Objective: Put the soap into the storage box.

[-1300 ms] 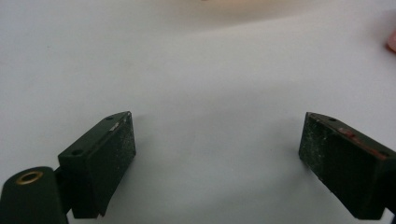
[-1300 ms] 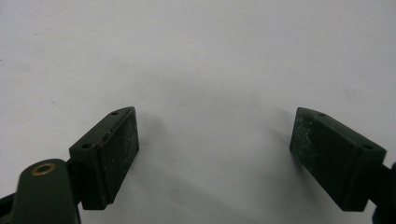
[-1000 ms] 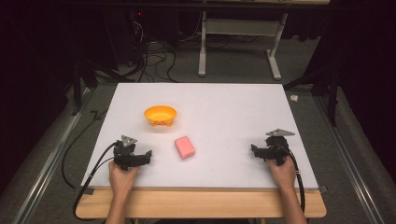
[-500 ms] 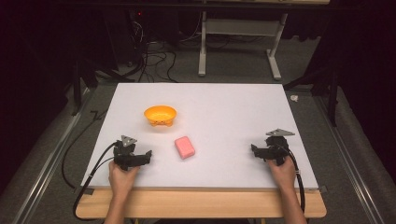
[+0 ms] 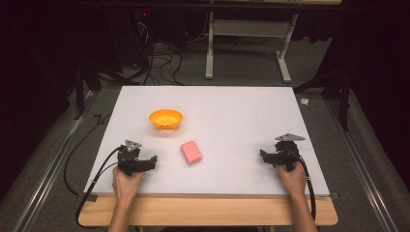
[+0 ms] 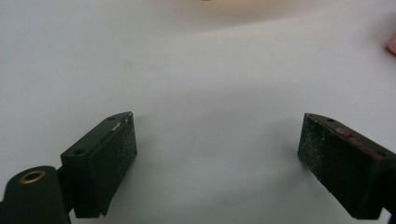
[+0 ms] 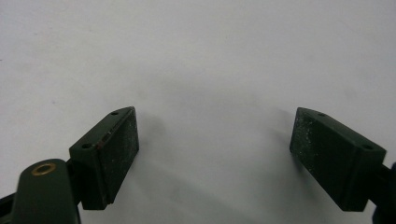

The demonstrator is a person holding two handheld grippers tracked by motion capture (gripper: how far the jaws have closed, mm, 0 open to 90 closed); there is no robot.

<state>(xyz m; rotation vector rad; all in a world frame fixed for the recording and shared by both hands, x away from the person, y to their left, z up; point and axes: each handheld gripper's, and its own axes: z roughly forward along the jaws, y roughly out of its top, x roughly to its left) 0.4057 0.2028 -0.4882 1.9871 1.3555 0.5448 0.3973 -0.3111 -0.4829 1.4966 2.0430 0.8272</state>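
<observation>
A: Looking at the left hand-held gripper (image 5: 153, 159), jaws apart and just been narrowing on nothing, near the tabletop's (image 5: 232, 111) front-left corner; the pink rectangular soap-like block (image 5: 191, 152) lies just beside it.

B: Right hand-held gripper (image 5: 262, 154) is open too. A sloppy reach could shove the block toward the orange plastic bowl (image 5: 166, 119).

Place: lab or test room, dimly lit.
Work surface: white board (image 5: 251, 111) on a wooden table (image 5: 208, 211).
Floor: grey carpet, tangled cables (image 5: 154, 58) behind.
Background: metal desk frame (image 5: 246, 43), dark surroundings.
</observation>
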